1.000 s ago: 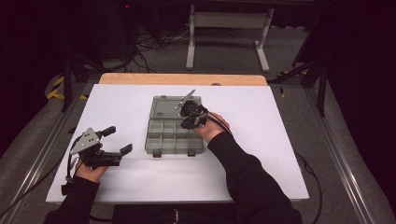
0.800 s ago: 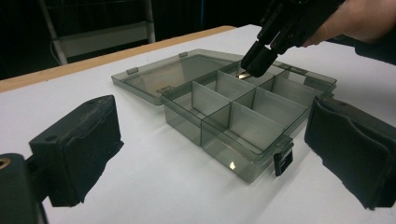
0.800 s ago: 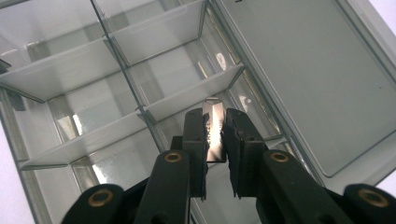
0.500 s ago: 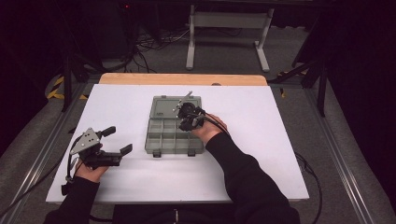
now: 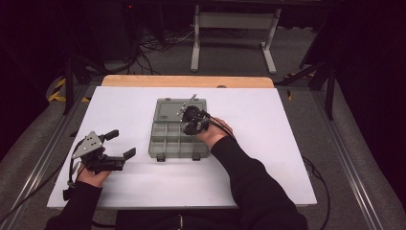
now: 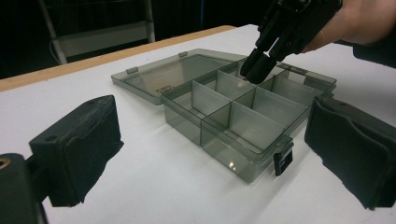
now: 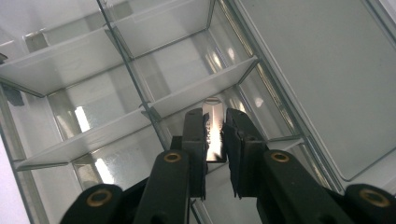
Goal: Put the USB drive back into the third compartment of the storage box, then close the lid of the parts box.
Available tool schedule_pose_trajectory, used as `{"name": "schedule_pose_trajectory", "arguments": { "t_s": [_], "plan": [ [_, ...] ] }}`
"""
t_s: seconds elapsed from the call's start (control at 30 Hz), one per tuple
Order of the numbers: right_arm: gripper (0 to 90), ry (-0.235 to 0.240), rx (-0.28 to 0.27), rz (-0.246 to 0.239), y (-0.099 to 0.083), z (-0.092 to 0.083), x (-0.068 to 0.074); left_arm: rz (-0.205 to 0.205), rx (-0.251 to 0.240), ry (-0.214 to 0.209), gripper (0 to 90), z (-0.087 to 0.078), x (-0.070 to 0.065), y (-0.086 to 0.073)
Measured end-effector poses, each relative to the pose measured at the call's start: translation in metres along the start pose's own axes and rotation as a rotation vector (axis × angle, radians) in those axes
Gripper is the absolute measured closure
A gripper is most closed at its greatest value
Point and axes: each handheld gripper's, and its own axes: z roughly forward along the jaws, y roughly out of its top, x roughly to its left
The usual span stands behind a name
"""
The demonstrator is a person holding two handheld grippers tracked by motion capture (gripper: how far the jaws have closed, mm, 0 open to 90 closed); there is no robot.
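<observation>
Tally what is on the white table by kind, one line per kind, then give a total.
Compartment box, clear grey, lid open: 1
Small shiny metal piece, pinched in the right gripper over the box: 1
Grippers, the left gripper open beside the box and the right one: 2
Total: 4

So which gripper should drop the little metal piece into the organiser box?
Right. The right gripper already pinches the small metal piece, low over a compartment of the open box. The left gripper rests open on the table, apart from the box.
</observation>
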Motion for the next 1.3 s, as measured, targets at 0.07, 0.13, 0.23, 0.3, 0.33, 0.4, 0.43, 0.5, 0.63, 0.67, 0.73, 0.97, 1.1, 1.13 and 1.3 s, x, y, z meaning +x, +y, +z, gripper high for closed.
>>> {"name": "schedule_pose_trajectory", "arguments": {
  "t_s": [0.07, 0.13, 0.23, 0.3, 0.33, 0.4, 0.43, 0.5, 0.63, 0.67, 0.73, 0.97, 1.1, 1.13, 1.3],
  "plan": [
    [78.0, -0.001, -0.001, -0.002, 0.000, -0.001, 0.000, 0.000, 0.000, 0.000, 4.5, 0.000, 0.000, 0.000],
    [75.8, 0.000, -0.005, -0.001, 0.000, -0.001, 0.000, -0.001, 0.000, 0.000, 4.5, 0.000, 0.000, 0.000],
    [75.5, -0.005, -0.019, 0.001, 0.000, -0.003, 0.000, -0.003, -0.003, 0.000, 4.4, 0.000, 0.000, 0.000],
    [79.4, -0.014, -0.023, -0.001, 0.000, -0.007, 0.000, -0.006, -0.002, -0.005, 4.4, 0.000, 0.000, 0.000],
    [81.6, -0.016, -0.026, 0.002, 0.000, -0.009, 0.000, -0.006, -0.002, -0.007, 4.5, 0.000, 0.001, 0.000],
    [86.0, -0.027, -0.034, 0.000, -0.002, -0.015, 0.000, -0.010, 0.007, -0.010, 5.3, 0.001, 0.000, 0.001],
    [88.2, -0.032, -0.040, 0.000, -0.002, -0.018, 0.000, -0.009, 0.015, -0.012, 6.0, 0.001, 0.001, 0.002],
    [90.0, -0.040, -0.055, -0.002, -0.004, -0.025, -0.001, -0.009, 0.030, -0.010, 8.5, 0.001, 0.001, 0.004],
    [90.0, -0.052, -0.095, -0.002, -0.010, -0.043, -0.004, -0.007, 0.075, 0.010, 15.8, 0.000, 0.003, 0.010],
    [90.0, -0.057, -0.103, -0.003, -0.012, -0.047, -0.005, -0.007, 0.078, 0.015, 17.6, 0.001, 0.004, 0.012],
    [90.0, -0.057, -0.116, 0.011, -0.015, -0.053, -0.008, -0.015, 0.082, 0.020, 21.1, 0.001, 0.005, 0.014],
    [90.0, -0.087, -0.139, 0.041, -0.027, -0.067, -0.017, -0.008, 0.160, 0.041, 47.2, 0.007, 0.010, 0.028],
    [90.0, -0.092, -0.137, 0.060, -0.032, -0.068, -0.023, -0.018, 0.208, 0.028, 62.2, 0.012, 0.016, 0.035],
    [90.0, -0.092, -0.135, 0.064, -0.033, -0.068, -0.024, -0.022, 0.217, 0.026, 66.4, 0.013, 0.018, 0.036],
    [90.0, -0.104, -0.132, 0.074, -0.037, -0.067, -0.030, 0.005, 0.292, -0.009, 89.8, 0.025, 0.025, 0.046]
  ]
}}
